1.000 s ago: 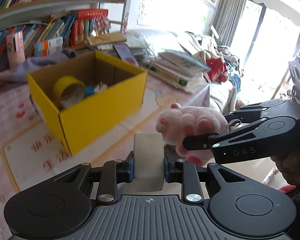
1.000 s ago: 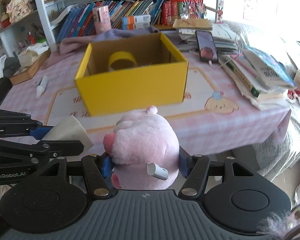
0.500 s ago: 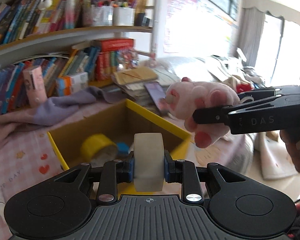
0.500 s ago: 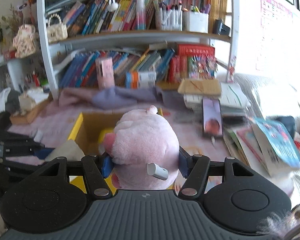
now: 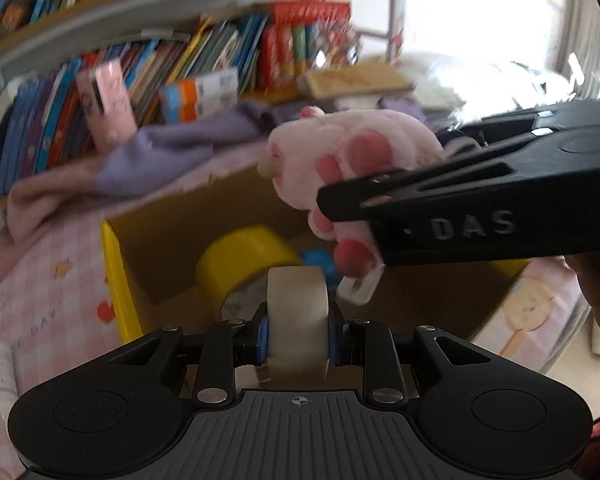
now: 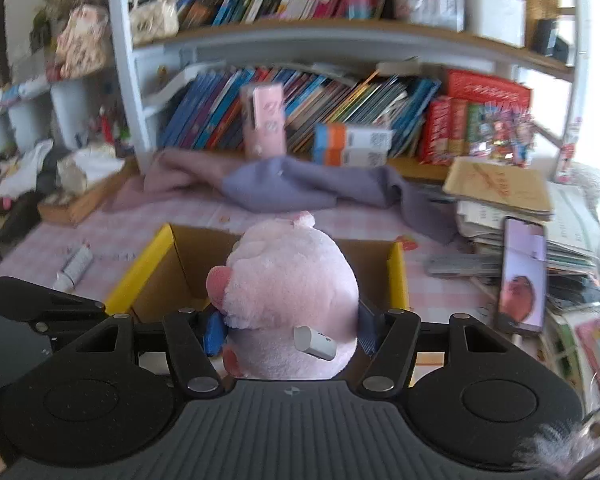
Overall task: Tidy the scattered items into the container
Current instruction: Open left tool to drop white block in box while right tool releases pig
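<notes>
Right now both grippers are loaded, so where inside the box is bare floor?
Bare floor lies at the yellow box's right end, right of the yellow tape roll and blue item. Left-middle is crowded.

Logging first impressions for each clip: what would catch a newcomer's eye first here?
The pink plush toy clamped in the right gripper, hanging over the open yellow box. Next, the pale tape roll pinched in the left gripper at the box's near edge, with a yellow tape roll already inside.
</notes>
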